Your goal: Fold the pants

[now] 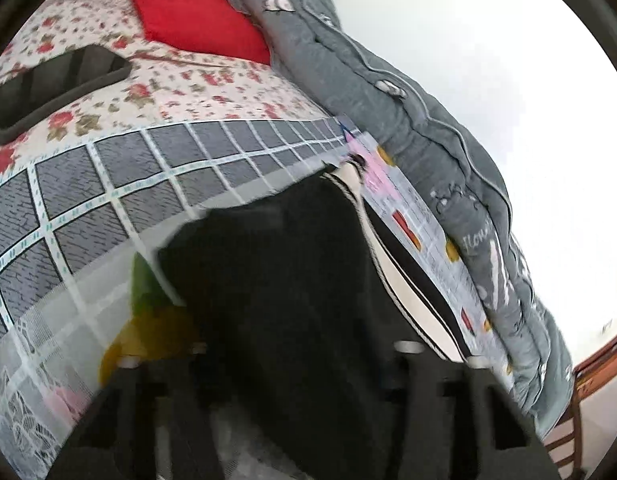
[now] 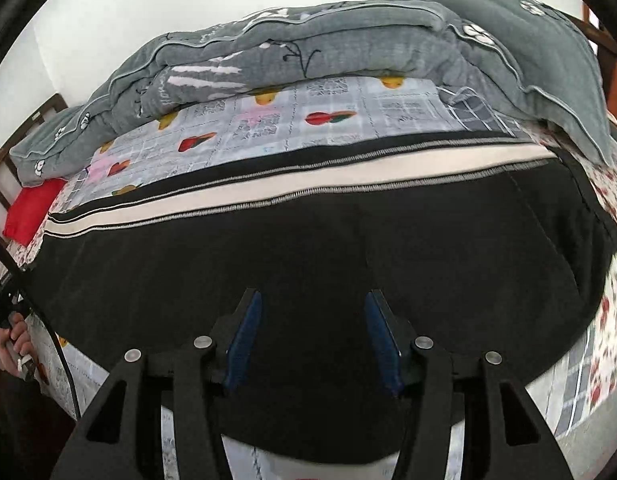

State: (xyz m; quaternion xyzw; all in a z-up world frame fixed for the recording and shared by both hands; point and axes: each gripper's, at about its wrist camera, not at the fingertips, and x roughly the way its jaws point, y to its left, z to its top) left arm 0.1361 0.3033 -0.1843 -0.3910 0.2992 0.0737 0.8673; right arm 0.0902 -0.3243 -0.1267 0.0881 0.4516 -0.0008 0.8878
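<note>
Black pants [image 2: 308, 240] with a white side stripe [image 2: 292, 188] lie spread across the bed. My right gripper [image 2: 313, 296] hovers just above the black cloth. It is open: the blue pads [image 2: 244, 340] stand well apart with nothing between them. In the left wrist view a bunched, blurred fold of the pants [image 1: 276, 264] rises off the bed and covers the fingertips of my left gripper [image 1: 304, 340]. That gripper looks shut on this fold. The white stripe [image 1: 404, 288] runs along the fold's right side.
A rolled grey quilt [image 2: 348, 40] lies along the far side of the bed, by the white wall. A red pillow [image 1: 192, 12] and a flat black case [image 1: 56, 84] rest on the floral sheet [image 1: 212, 92]. A hand [image 2: 12, 336] shows at the left edge.
</note>
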